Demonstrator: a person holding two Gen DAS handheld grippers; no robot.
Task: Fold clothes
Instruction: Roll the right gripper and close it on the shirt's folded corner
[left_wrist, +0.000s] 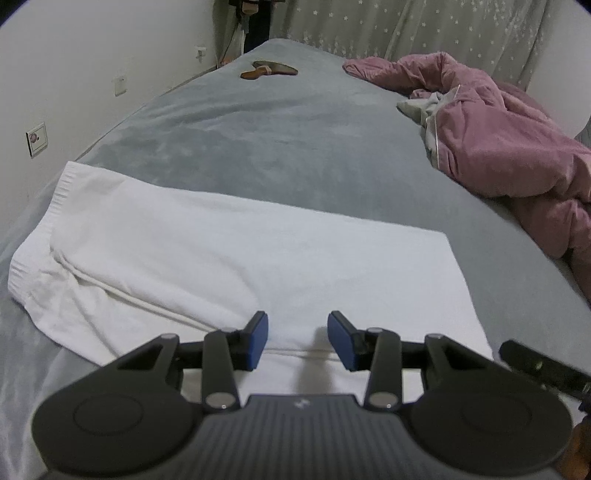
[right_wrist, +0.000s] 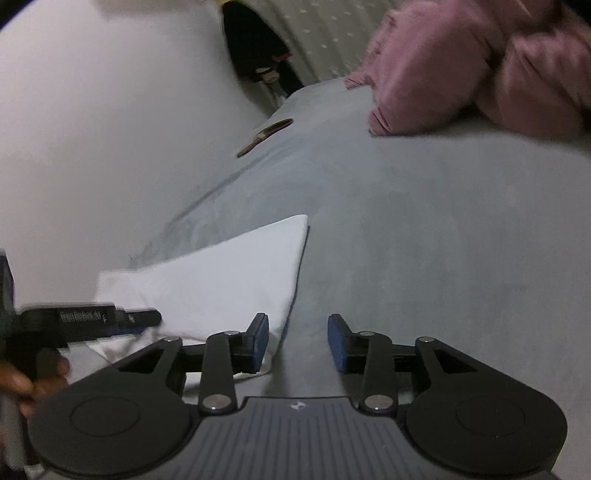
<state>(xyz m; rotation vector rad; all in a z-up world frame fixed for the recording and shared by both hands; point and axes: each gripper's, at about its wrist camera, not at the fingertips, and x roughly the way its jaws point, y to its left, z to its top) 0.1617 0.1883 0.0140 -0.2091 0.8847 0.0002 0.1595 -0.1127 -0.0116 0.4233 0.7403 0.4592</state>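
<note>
White trousers (left_wrist: 229, 258) lie folded lengthwise on the grey bed (left_wrist: 295, 147), with the ribbed waistband at the left and a drawstring trailing toward the near edge. My left gripper (left_wrist: 298, 341) hovers open over the near edge of the trousers, nothing between its blue pads. In the right wrist view the same white trousers (right_wrist: 229, 273) show as a wedge, their right end just left of my right gripper (right_wrist: 298, 343). The right gripper is open over the bare bed beside that end. The left gripper (right_wrist: 144, 318) shows blurred at the left, held by a hand (right_wrist: 33, 384).
A heap of pink clothing (left_wrist: 498, 140) covers the right side of the bed, with a grey-white garment (left_wrist: 424, 107) tucked in it. A brown flat object (left_wrist: 267, 70) lies at the far end. A white wall (left_wrist: 74, 74) runs along the left; a starred curtain (left_wrist: 443, 33) hangs behind.
</note>
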